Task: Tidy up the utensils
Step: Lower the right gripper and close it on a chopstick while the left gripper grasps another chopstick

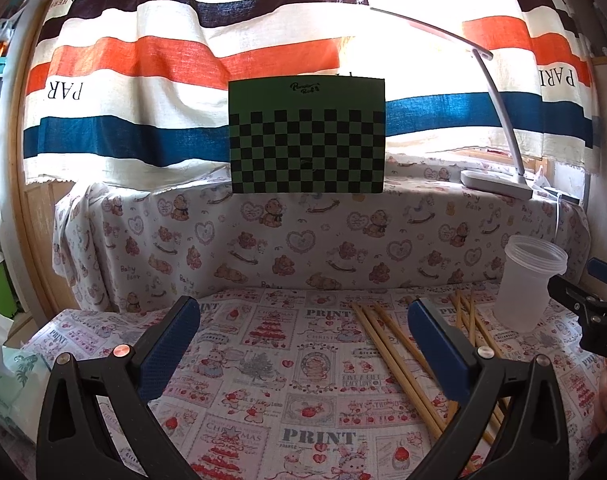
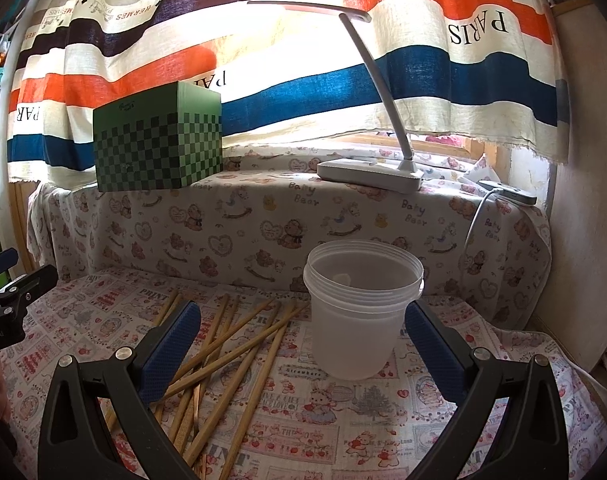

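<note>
While both grippers hang over the table with nothing between their fingers, the only container around is a translucent plastic tub (image 2: pixel 361 312), round, slightly tapered, with a ribbed threaded rim and no lid. It stands upright at centre right of the right wrist view, and looks empty apart from a pale blur near the far inner wall that I can't make out.

Just left of the tub lies a loose heap of bamboo chopsticks (image 2: pixel 231 340), thin, straight, tan sticks crossing each other flat on the tablecloth (image 2: pixel 343 420), a busy pink-and-red print with bears and "PRINT" lettering. In the left wrist view the same chopsticks (image 1: pixel 387 344) run diagonally at lower right.

Left gripper (image 1: pixel 303 344): jaws spread wide, textured blue pads on black plastic arms. Right gripper (image 2: pixel 303 352): also wide apart, the tub sitting roughly between its tips but further back, not touched.

Behind, on a cloth-covered ledge, a green checkered box (image 2: pixel 157 140) sits upper left and a white desk lamp (image 2: pixel 371 168) with a slim curved arm at upper centre.
</note>
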Motion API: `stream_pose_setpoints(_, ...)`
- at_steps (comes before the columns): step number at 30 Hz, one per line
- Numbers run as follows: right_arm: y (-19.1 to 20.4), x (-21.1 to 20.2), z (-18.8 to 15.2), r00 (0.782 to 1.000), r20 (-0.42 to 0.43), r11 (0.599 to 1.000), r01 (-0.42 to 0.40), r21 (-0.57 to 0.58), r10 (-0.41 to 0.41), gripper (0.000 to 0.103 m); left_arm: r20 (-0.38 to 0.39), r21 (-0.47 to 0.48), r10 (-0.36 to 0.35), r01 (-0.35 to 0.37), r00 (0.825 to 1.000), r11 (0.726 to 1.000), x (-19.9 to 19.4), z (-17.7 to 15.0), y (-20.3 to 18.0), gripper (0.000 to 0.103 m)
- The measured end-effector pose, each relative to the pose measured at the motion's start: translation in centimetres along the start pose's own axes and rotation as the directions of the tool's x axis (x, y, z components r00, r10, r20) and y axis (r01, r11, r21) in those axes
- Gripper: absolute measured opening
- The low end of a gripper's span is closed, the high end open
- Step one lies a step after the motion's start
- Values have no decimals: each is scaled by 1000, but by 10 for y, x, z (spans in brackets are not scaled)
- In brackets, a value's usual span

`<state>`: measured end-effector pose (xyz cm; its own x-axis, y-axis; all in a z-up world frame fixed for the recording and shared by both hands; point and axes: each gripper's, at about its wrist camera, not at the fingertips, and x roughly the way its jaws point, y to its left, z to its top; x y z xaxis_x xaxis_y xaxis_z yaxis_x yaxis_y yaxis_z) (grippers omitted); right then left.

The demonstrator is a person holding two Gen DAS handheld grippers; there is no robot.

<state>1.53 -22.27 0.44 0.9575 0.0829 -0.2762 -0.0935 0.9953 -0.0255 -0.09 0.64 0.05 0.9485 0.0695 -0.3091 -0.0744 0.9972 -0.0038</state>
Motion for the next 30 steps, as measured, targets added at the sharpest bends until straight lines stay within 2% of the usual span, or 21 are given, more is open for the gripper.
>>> stream_pose_setpoints(3, -3, -1, 0, 999, 2, 999, 34, 21, -34, 102, 0, 5, -6, 6, 1000, 1000, 0, 0, 0, 103)
stream_pose_setpoints(4, -4, -1, 0, 999, 3, 999, 40, 29, -41, 97, 1, 12, -12, 12, 1000, 1000, 0, 0, -2, 103)
stream_pose_setpoints(8, -6, 8, 0, 997, -77, 998, -26, 57, 30, 80, 10, 16, -40, 40, 999, 999, -4, 0, -5, 103)
stream_pose_setpoints(11, -9, 15, -1, 985, -147, 992, -75, 104, 90, 69, 8, 23, -57, 57, 998, 998, -4, 0, -7, 103)
stream_pose_setpoints(15, -11, 28, -7, 946, -250, 970, -163, 179, 205, 59, 8, 17, -69, 69, 998, 997, -4, 0, -5, 103)
stream_pose_setpoints(17, -7, 34, -11, 912, -305, 953, -216, 211, 274, 49, 10, 23, -59, 59, 998, 998, -4, 0, -7, 102)
stream_pose_setpoints(20, 2, 40, -17, 875, -359, 939, -256, 228, 326, 46, 8, 31, -51, 51, 999, 998, -4, 0, -8, 102)
stream_pose_setpoints(22, 10, 42, -21, 860, -389, 941, -266, 212, 331, 42, 11, 24, -45, 45, 999, 999, -4, 0, -8, 102)
stream_pose_setpoints(30, 31, 45, -29, 847, -470, 968, -231, 99, 250, 31, 11, 13, -34, 33, 999, 999, -3, 0, -5, 102)
